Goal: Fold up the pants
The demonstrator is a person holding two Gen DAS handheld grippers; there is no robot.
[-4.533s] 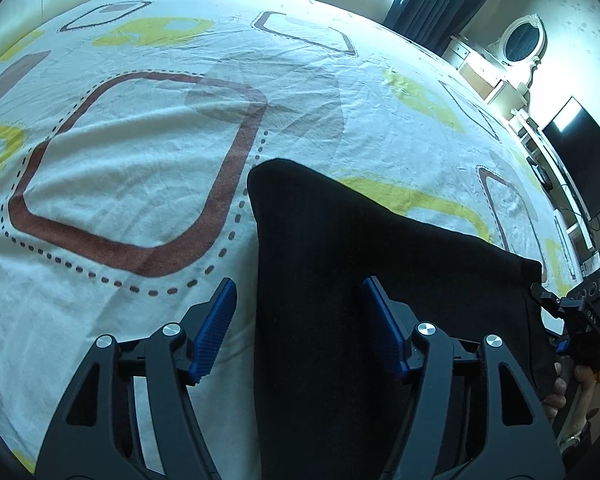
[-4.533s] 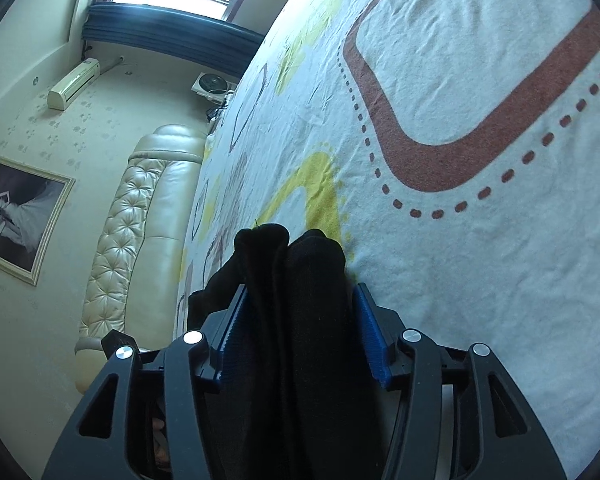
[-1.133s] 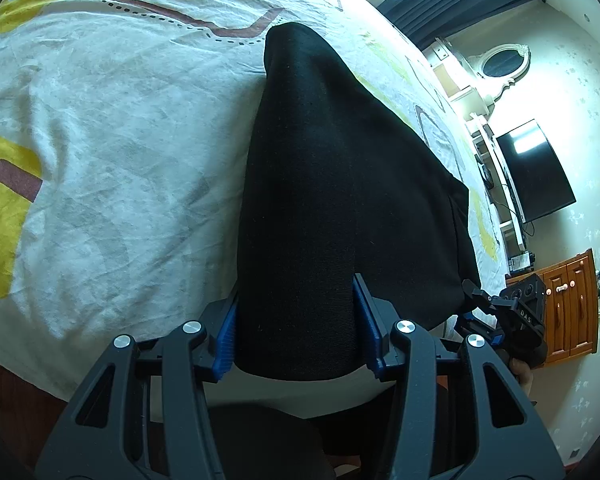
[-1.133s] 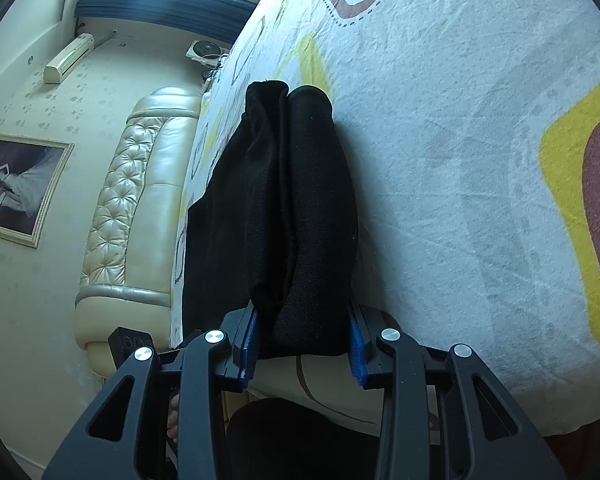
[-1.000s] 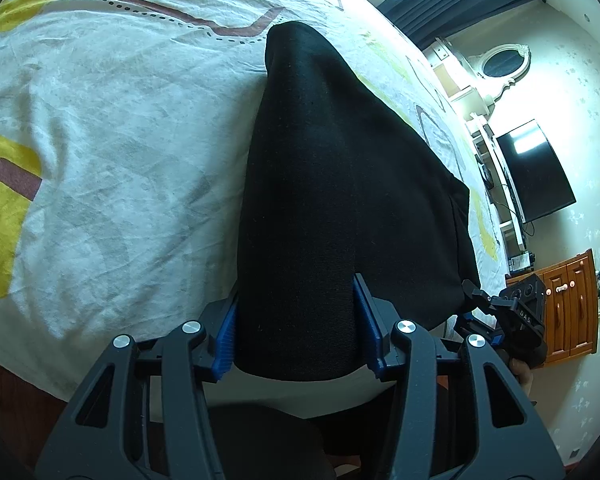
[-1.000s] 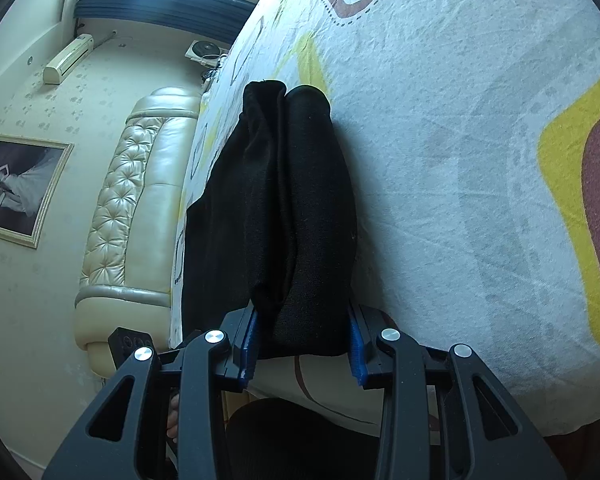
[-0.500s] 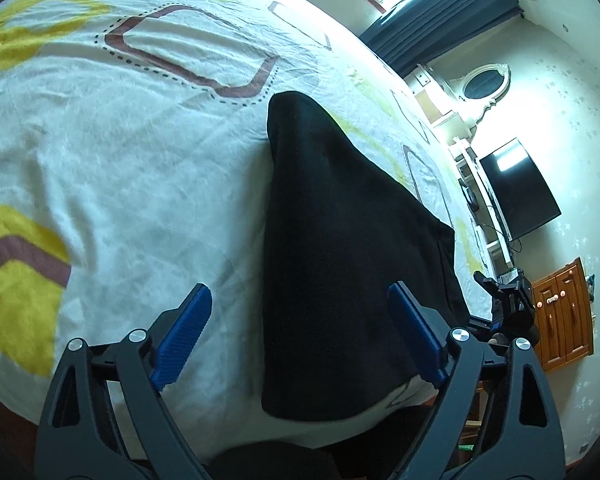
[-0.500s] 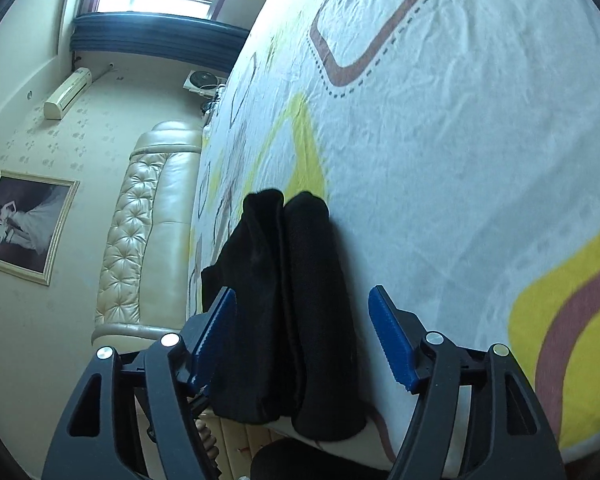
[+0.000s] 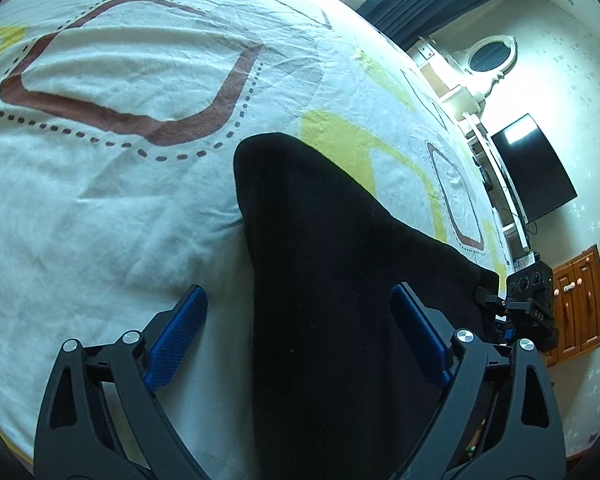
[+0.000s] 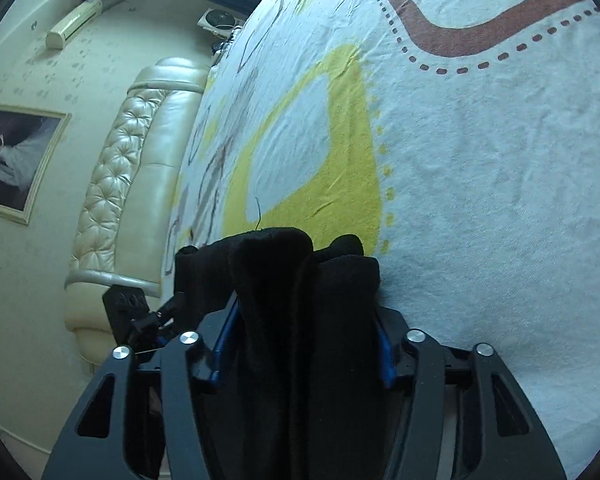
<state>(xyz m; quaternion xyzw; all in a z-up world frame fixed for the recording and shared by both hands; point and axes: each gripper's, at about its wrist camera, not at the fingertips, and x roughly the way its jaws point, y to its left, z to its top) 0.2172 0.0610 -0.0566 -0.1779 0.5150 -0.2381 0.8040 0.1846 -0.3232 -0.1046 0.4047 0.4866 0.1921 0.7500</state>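
I see black pants [image 9: 332, 280] on a white bedsheet [image 9: 100, 200] patterned with brown and yellow outlines and dotted borders; gripper pads [image 9: 176, 336] blue; headboard [image 10: 132, 168] cream.

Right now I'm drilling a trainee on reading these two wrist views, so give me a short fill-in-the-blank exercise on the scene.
1. The pants are ____ in colour.
2. The left gripper is ____, its blue pads apart on either side of the cloth.
3. The right gripper is shut on the bunched ____.
4. The pants lie on a patterned ____.

Missing words: black; open; pants; bedsheet
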